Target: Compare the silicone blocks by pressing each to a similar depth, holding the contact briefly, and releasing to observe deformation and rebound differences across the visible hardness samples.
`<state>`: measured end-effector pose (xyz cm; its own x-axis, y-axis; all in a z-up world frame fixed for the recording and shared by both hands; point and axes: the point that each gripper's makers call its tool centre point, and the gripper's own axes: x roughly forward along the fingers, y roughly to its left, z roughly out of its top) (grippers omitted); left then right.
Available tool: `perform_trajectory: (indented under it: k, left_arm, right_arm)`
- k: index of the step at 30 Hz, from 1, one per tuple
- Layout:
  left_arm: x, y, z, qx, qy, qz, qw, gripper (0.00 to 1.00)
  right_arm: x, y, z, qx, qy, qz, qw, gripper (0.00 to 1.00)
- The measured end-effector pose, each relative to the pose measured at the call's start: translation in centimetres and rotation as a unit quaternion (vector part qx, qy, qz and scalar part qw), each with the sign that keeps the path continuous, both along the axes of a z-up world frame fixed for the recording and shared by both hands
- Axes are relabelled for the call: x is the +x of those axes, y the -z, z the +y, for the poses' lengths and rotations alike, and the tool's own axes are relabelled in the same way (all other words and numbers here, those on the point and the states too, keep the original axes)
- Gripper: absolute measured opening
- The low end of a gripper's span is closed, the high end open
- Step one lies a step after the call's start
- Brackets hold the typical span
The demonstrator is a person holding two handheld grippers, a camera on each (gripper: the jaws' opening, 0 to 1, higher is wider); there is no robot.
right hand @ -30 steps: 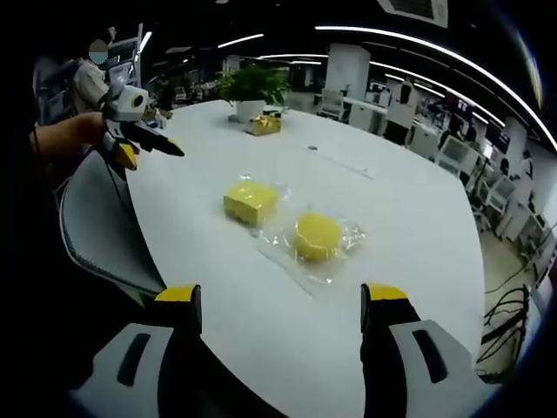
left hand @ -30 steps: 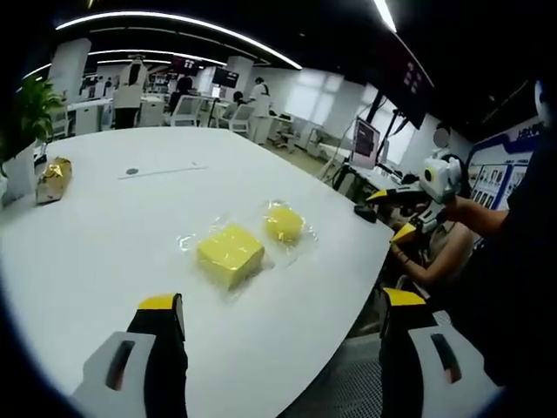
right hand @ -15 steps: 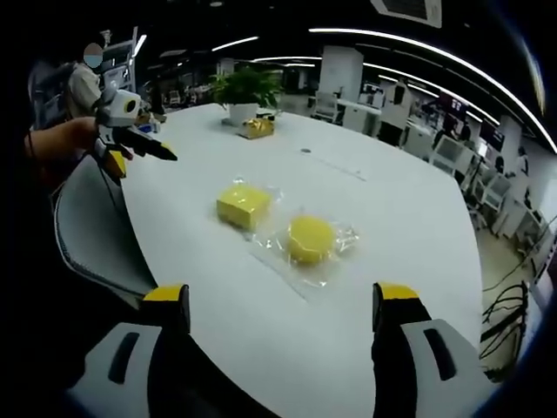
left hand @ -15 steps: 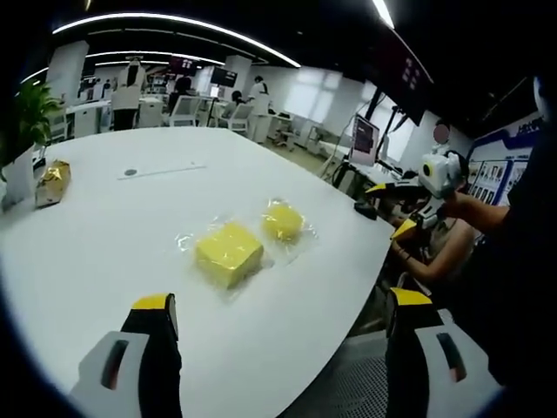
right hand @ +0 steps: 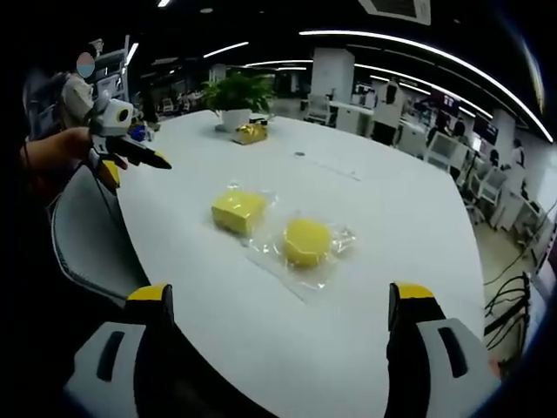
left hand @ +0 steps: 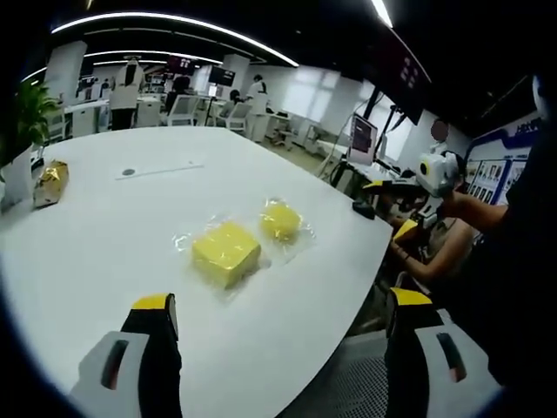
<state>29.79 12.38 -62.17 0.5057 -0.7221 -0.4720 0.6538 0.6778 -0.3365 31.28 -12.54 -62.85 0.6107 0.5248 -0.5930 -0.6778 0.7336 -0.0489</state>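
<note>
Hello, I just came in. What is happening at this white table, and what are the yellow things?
A person holds a hand-held gripper in each hand above a white table. Two yellow silicone samples in clear wrap lie on it: a square block and a round block, side by side. The left hand-held gripper and the right hand-held gripper are both open and touch neither block. No pressing has begun. A potted plant stands at the far end.

Plain white surface (left hand: pixel 113 226). Bright yellow square block (left hand: pixel 225 253) and matching yellow round block (right hand: pixel 306 241), each in clear glossy wrap. Shiny gold packet (left hand: pixel 50 172) beside green-leaved plant (right hand: pixel 237 91) in white pot. Left gripper (left hand: pixel 283 306) black with yellow-tipped jaws and pale grey panels; right gripper (right hand: pixel 285 298) coloured the same
</note>
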Motion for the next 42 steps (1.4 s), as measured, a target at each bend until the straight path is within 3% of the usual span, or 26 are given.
perform_trajectory:
  k: [42]
  left_arm:
    - [-0.36, 0.51, -0.14, 0.002, 0.005, 0.012, 0.9999, 0.99]
  right_arm:
    - [-0.32, 0.22, 0.11, -0.009, -0.009, 0.005, 0.9999, 0.87]
